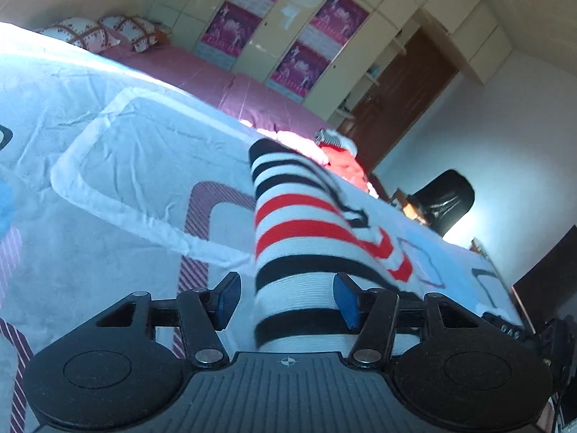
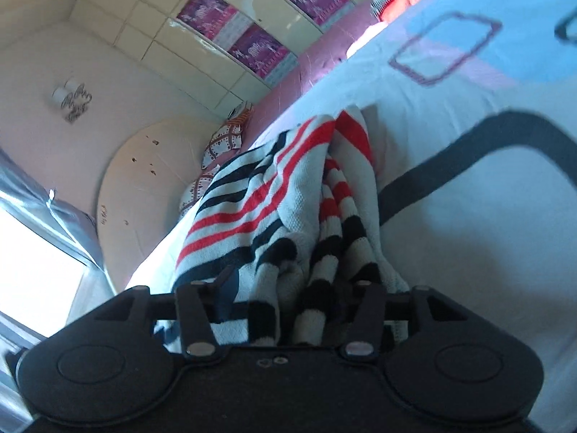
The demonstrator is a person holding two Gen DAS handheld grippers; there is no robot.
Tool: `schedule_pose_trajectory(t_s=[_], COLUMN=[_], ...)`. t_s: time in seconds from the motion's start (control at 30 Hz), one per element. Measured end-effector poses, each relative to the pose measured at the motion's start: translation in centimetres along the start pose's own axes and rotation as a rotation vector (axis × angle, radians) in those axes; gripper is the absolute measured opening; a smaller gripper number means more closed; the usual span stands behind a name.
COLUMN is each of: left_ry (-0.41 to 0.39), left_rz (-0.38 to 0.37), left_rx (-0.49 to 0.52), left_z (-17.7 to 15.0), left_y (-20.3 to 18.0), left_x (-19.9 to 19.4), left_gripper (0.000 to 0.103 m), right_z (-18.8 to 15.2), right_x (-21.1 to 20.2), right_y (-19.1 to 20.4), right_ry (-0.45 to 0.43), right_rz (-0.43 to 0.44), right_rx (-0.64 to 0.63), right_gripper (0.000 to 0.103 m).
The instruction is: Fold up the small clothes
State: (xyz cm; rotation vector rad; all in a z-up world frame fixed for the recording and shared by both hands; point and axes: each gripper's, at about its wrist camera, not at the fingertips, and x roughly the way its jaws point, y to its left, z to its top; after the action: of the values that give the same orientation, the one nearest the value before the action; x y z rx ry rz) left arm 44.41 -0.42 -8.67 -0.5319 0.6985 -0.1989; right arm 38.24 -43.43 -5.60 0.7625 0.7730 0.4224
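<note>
On the bed [image 1: 108, 216], a striped sweater [image 1: 299, 223] lies between the left gripper's [image 1: 288, 301] released fingers. Right gripper [image 2: 288, 299] fingers straddle bunched sweater folds; grip cannot be told.

Left gripper [image 1: 286, 301]: matte black housing, ribbed centre plate with small white crosshair mark; two round raised discs at sides; angular black linkage arms with silver pivot screws; blue pads [image 1: 346, 301] on finger insides; black cable and printed white digits at right edge. Right gripper [image 2: 288, 288]: same black body, round discs, silver screws; two small holes at centre; one dark blue pad visible.
</note>
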Motion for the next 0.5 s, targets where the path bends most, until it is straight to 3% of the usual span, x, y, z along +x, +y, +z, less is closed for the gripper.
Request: schedule_pose_trajectory(t_s=[0.07,0.2,0.33,0.43,0.5], left_ry=[0.023,0.038,0.043,0.05,0.062], left_rz=[-0.019,-0.012,-0.023,-0.027,-0.026], left_rx=[-0.02,-0.029,-0.03,-0.027,-0.019], left_z=[0.0,0.0,-0.3,-0.5,-0.6], left_y=[0.7,0.9,0.5,0.1,-0.3], left_x=[0.9,1.5,1.7,2.2,2.6], left_gripper=[0.056,0.062,0.062,0.062,0.062], right_z=[0.4,0.3,-0.2,-0.4,-0.1], right_x=[1.3,1.6,-0.1,-0.4,0.6], right_y=[0.5,4.3,6.9,6.7,4.9], right_ry=[0.015,-0.029,-0.109,-0.12,-0.082], right_rz=[-0.021,-0.119,-0.141,-0.167,-0.21], right_rx=[-0.023,-0.263,-0.435,-0.469,-0.41], right_gripper=[0.026,0.021,0.021,0.021,0.021])
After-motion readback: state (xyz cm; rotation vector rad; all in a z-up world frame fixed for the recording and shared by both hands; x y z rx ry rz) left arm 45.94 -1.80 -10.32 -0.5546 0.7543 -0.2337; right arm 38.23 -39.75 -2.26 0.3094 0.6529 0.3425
